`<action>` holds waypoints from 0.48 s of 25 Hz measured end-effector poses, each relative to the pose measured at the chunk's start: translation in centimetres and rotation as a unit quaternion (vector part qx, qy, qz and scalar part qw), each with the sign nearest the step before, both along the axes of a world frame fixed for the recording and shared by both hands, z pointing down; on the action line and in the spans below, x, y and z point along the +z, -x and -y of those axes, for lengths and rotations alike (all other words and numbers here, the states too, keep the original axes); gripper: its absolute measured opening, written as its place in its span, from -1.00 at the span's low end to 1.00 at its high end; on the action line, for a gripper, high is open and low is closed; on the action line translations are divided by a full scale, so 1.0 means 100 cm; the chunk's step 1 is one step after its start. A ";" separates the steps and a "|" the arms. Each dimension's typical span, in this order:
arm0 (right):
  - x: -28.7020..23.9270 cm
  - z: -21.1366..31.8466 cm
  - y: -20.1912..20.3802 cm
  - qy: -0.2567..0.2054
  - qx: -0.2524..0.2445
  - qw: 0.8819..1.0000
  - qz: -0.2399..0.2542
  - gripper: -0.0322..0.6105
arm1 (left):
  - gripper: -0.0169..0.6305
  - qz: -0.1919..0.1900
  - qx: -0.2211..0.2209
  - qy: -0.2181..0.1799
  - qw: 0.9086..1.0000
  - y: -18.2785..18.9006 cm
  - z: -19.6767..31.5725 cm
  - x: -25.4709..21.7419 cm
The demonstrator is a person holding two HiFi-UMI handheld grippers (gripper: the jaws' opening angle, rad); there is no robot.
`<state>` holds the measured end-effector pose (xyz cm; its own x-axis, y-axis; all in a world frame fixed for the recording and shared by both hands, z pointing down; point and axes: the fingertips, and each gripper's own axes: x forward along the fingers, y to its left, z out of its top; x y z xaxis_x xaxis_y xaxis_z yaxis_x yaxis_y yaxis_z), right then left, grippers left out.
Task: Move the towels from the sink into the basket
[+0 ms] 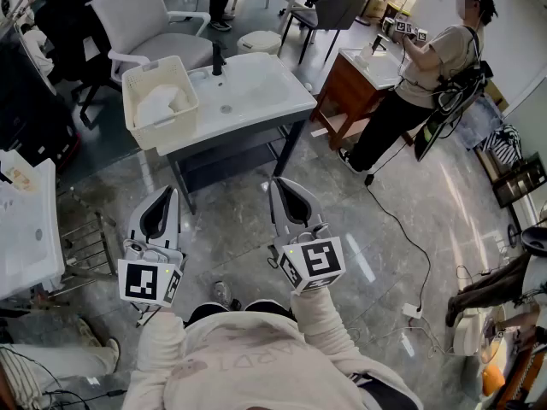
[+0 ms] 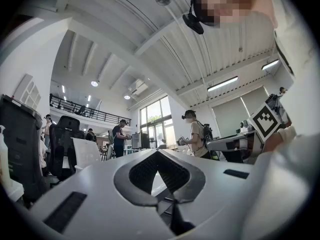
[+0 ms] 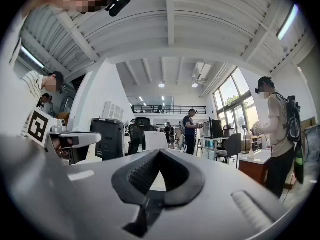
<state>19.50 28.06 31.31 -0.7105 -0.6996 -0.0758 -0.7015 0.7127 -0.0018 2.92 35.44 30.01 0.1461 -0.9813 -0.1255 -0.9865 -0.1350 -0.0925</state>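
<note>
A: Head view first, please. Where are the towels (image 1: pixel 162 102)?

B: They lie inside the basket (image 1: pixel 130 101), a white crumpled heap against its cream walls. The basket stands in the upper left of the frame, on the left end of the white surface (image 1: pixel 291 101), just beside the sink (image 1: pixel 248 84).

A: And the sink?

B: Its white basin is in the upper middle of the frame, and a dark faucet (image 1: pixel 218 58) stands upright at its far edge.

A: How are the jaws?

B: The left gripper (image 1: pixel 173 190) and the right gripper (image 1: pixel 275 182) are both in the lower middle of the frame, over the grey floor (image 1: pixel 239 229), well apart from the surface. In each gripper view the two jaws are closed, their tips meet, and they grip nothing.

A: Which way do they point?

B: Both point toward the surface, side by side.

A: Anything else around?

B: A grey chair (image 1: pixel 141 20) is behind the basket. A person (image 1: pixel 427 67) stands in the upper right of the frame at a brown cabinet (image 1: pixel 350 92).
</note>
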 end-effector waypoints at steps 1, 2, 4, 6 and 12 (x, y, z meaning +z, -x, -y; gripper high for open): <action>0.000 0.000 0.001 0.000 0.000 1.000 0.000 -0.87 | -0.93 0.000 0.001 -0.001 1.000 0.001 0.000 0.000; 0.000 0.000 0.003 -0.001 0.001 1.000 0.000 -0.87 | -0.93 0.000 0.001 -0.001 1.000 0.003 0.001 0.000; 0.000 0.001 0.006 -0.001 0.001 1.000 0.000 -0.87 | -0.93 0.000 0.001 -0.001 1.000 0.006 0.002 0.000; 0.001 0.004 0.009 -0.002 0.001 1.000 0.000 -0.87 | -0.93 0.000 0.001 -0.001 1.000 0.009 0.004 0.000; 0.002 0.016 0.018 -0.001 0.005 1.000 0.000 -0.87 | -0.93 -0.001 0.005 -0.001 1.000 0.019 0.018 0.001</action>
